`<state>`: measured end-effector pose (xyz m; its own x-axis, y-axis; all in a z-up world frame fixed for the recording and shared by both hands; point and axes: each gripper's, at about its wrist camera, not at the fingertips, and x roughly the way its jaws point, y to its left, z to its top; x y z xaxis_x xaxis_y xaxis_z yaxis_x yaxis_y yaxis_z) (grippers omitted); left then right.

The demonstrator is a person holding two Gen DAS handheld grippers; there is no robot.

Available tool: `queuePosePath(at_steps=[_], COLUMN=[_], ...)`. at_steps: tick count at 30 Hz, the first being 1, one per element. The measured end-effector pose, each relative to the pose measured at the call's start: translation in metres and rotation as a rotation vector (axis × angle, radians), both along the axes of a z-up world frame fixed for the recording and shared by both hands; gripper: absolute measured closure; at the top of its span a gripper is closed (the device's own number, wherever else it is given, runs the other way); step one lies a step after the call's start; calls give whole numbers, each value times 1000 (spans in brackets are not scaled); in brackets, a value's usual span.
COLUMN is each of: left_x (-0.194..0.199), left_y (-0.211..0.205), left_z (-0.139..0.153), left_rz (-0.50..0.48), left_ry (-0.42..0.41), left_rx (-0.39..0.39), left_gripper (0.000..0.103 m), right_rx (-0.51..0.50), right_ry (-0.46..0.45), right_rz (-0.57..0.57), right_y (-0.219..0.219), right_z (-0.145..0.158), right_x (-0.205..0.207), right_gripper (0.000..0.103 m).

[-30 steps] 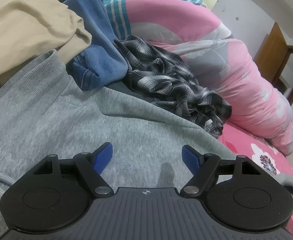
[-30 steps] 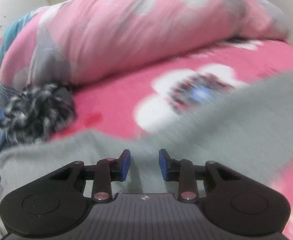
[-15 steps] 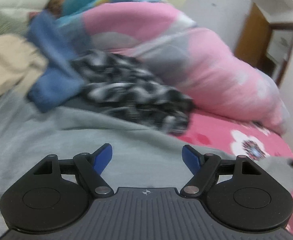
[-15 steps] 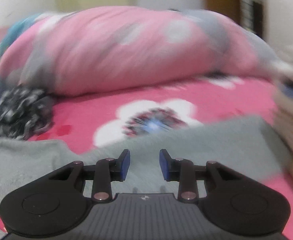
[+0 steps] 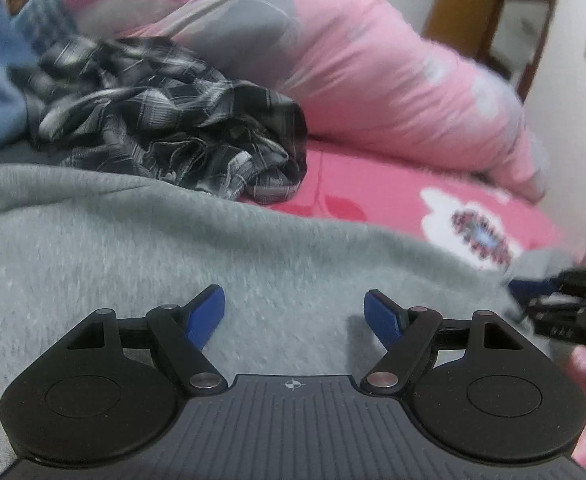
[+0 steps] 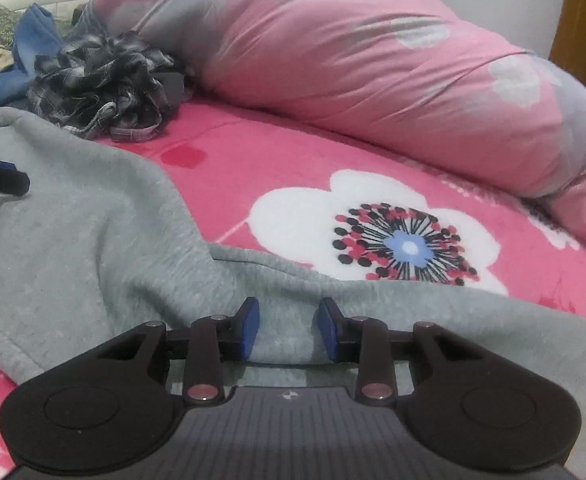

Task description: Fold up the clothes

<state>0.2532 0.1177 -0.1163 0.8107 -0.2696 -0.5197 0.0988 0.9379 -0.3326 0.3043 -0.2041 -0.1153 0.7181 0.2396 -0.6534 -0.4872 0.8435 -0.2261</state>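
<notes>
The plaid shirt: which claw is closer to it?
Left. The left claw hovers over the grey sweater just below the plaid shirt. The right claw sits farther off, at the sweater's far edge.

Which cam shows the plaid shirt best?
Left wrist: the plaid shirt fills the upper left, close, check pattern readable though slightly blurred, its near edge hidden by the grey sweater. Right wrist shows it smaller, crumpled at the far left.

- Open pink bedsheet (image 6: 293, 168) is left free beyond the grey garment (image 6: 93, 248).
- Passage is blocked behind by the rolled quilt (image 6: 373, 60) and the plaid shirt heap (image 6: 101, 80).
</notes>
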Motion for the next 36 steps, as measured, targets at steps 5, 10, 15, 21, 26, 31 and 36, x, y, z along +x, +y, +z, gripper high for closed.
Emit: queuePosePath(at_steps=[5, 10, 15, 21, 26, 31, 36], left_x=[-3, -2, -1, -1, -3, -3, -3], left_y=[0, 3, 6, 8, 10, 9, 10], left_z=[0, 0, -2, -2, -1, -2, -3], left_rz=[0, -3, -7, -3, 24, 33, 35], left_ry=[-12, -16, -16, -20, -26, -24, -22], left_rx=[-14, -47, -76, -86, -80, -73, -74], left_gripper=[25, 25, 25, 25, 25, 25, 25], right_rx=[-63, -229, -294, -266, -346, -214, -104], right_ry=[-19, 141, 227, 286, 22, -89, -37], right_rz=[167, 374, 434, 403, 332, 124, 4], right_y=[6, 26, 36, 34, 32, 18, 15], right_z=[30, 21, 12, 17, 25, 24, -8], right_x=[18, 51, 70, 69, 40, 55, 80], right_gripper=[67, 66, 41, 91, 97, 97, 88])
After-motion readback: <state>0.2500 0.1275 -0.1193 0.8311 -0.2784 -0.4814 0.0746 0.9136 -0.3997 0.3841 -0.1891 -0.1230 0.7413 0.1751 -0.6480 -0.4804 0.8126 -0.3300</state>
